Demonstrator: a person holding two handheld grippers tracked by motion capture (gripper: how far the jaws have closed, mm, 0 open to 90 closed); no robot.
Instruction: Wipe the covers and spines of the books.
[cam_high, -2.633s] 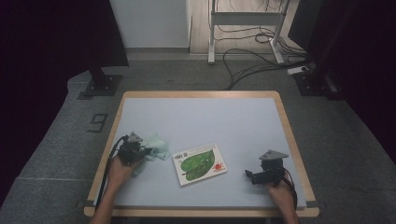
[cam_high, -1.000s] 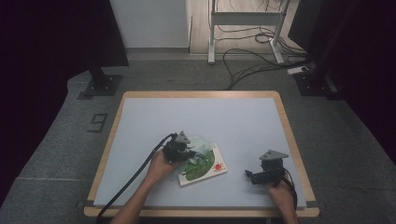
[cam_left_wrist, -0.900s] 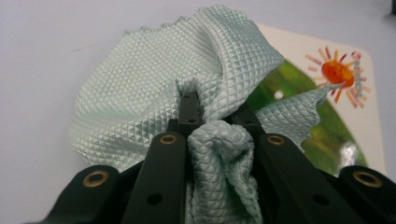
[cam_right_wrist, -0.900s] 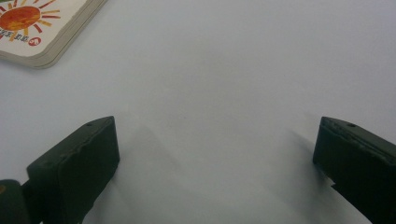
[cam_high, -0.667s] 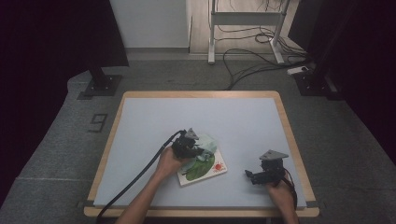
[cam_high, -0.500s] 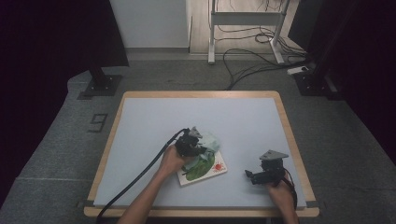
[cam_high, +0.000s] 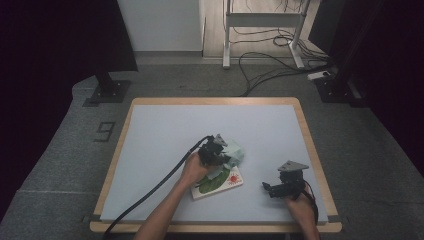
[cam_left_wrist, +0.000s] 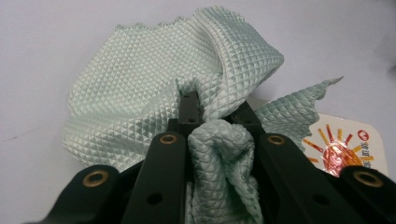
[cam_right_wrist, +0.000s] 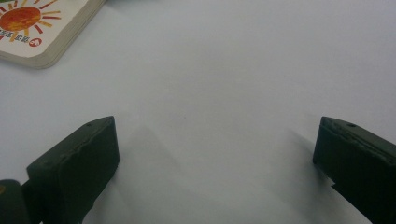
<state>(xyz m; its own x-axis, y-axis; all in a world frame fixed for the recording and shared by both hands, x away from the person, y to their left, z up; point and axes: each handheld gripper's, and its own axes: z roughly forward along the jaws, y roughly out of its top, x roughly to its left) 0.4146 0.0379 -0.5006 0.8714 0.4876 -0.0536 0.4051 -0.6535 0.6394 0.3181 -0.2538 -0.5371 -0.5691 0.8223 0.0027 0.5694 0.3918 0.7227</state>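
A pale green waffle-weave cloth (cam_left_wrist: 154, 88) is bunched between my left gripper's (cam_left_wrist: 212, 116) black jaws, which are shut on it. In the high view that left gripper (cam_high: 220, 152) holds the cloth (cam_high: 236, 151) over the upper part of a small board book (cam_high: 222, 181) with a green leaf and a red sun on its cover. The book's sun corner (cam_left_wrist: 345, 149) lies just past the cloth. My right gripper (cam_high: 270, 187) rests near the table's front right, jaws wide apart over bare surface (cam_right_wrist: 215, 154). The book's corner (cam_right_wrist: 37, 28) lies to its upper left.
The light grey table top (cam_high: 165, 130) has a wooden rim (cam_high: 215, 101). A thick black cable (cam_high: 155, 192) trails from the left gripper to the front edge. Beyond the table stand a dark stand base (cam_high: 107, 92) and loose cables (cam_high: 270, 65) on the floor.
My left hand has carried the cloth rightwards from the table's left side onto the book's upper part. The right gripper has kept still.
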